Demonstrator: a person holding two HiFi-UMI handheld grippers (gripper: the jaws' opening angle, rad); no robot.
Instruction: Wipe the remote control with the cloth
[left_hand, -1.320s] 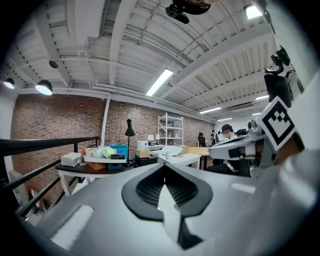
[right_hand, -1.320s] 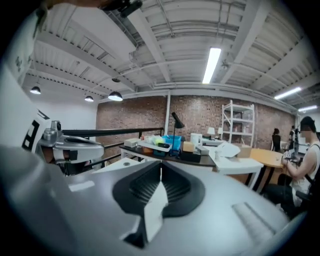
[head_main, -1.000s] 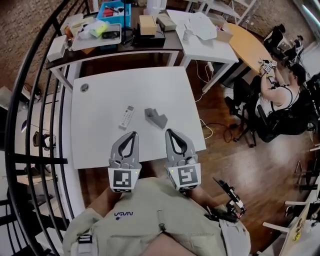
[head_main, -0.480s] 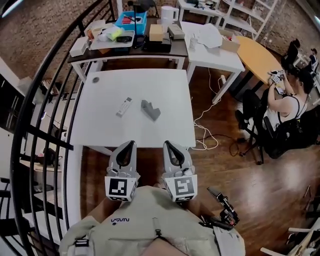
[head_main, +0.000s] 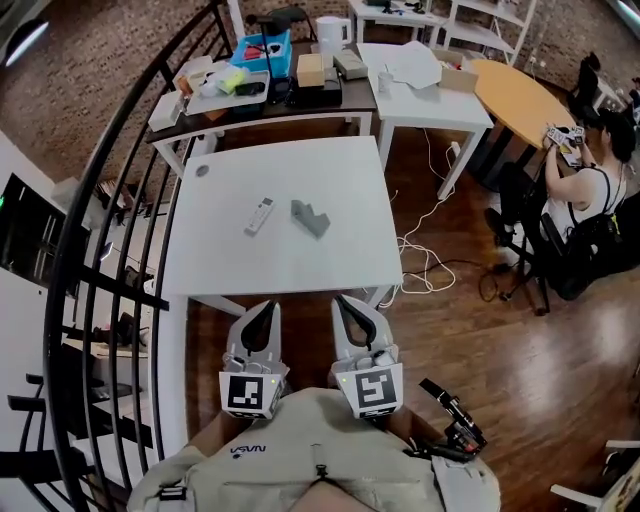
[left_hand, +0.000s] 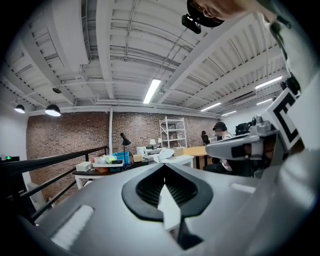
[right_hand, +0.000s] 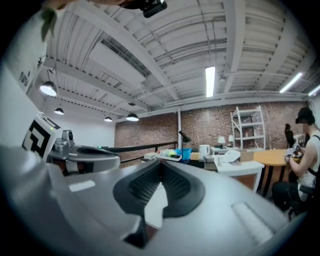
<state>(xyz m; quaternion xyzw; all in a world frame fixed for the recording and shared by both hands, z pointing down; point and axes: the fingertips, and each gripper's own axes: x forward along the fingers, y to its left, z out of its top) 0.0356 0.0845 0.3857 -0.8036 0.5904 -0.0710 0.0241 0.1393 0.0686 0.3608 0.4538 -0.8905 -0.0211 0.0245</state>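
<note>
A white remote control (head_main: 259, 215) lies on the white table (head_main: 220, 260), with a crumpled grey cloth (head_main: 310, 217) just to its right. Both grippers are held close to the person's chest, short of the table's near edge. My left gripper (head_main: 265, 307) is shut and holds nothing. Beside it my right gripper (head_main: 343, 302) is shut and empty too. Each gripper view looks level across the room over its closed jaws, the left gripper (left_hand: 164, 167) and the right gripper (right_hand: 161, 165); neither shows the remote or the cloth.
A black metal railing (head_main: 110, 230) curves along the left. Behind the table stands a dark desk (head_main: 262, 100) with a blue bin (head_main: 262, 52) and boxes, then a white desk (head_main: 425, 95). A seated person (head_main: 590, 210) is at the far right. Cables (head_main: 425, 265) trail on the wooden floor.
Both grippers have drawn back from above the table's near edge to short of it, over the floor. The table, remote and cloth sit farther off in the head view. The jaws stayed shut.
</note>
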